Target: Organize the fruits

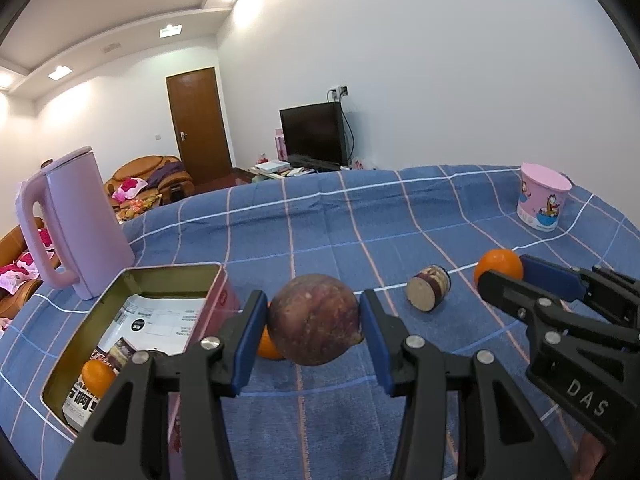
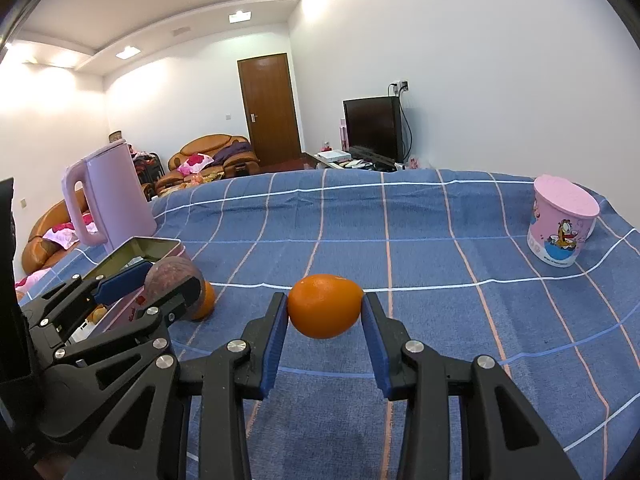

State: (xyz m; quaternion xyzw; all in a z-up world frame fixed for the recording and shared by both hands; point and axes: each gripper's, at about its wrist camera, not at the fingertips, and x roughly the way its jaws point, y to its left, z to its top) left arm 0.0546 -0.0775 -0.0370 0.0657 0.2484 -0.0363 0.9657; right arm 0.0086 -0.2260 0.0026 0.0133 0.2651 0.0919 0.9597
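Observation:
My left gripper (image 1: 314,320) is shut on a round brown-purple fruit (image 1: 314,318), held above the blue checked cloth just right of an open pink tin (image 1: 172,276). Inside the tin lies a small orange (image 1: 97,377) on printed paper. Another orange (image 1: 267,346) peeks out behind the left finger. A cut purple fruit piece (image 1: 429,288) lies on the cloth further right. My right gripper (image 2: 325,316) is shut on an orange (image 2: 325,306), lifted off the cloth. In the left wrist view that gripper (image 1: 500,276) and its orange (image 1: 498,266) sit at the right.
A pink kettle (image 1: 76,224) stands behind the tin at the left. A pink cartoon cup (image 2: 562,220) stands at the far right of the table. The blue checked cloth (image 2: 400,240) stretches between them. Sofas, a door and a television lie beyond the table.

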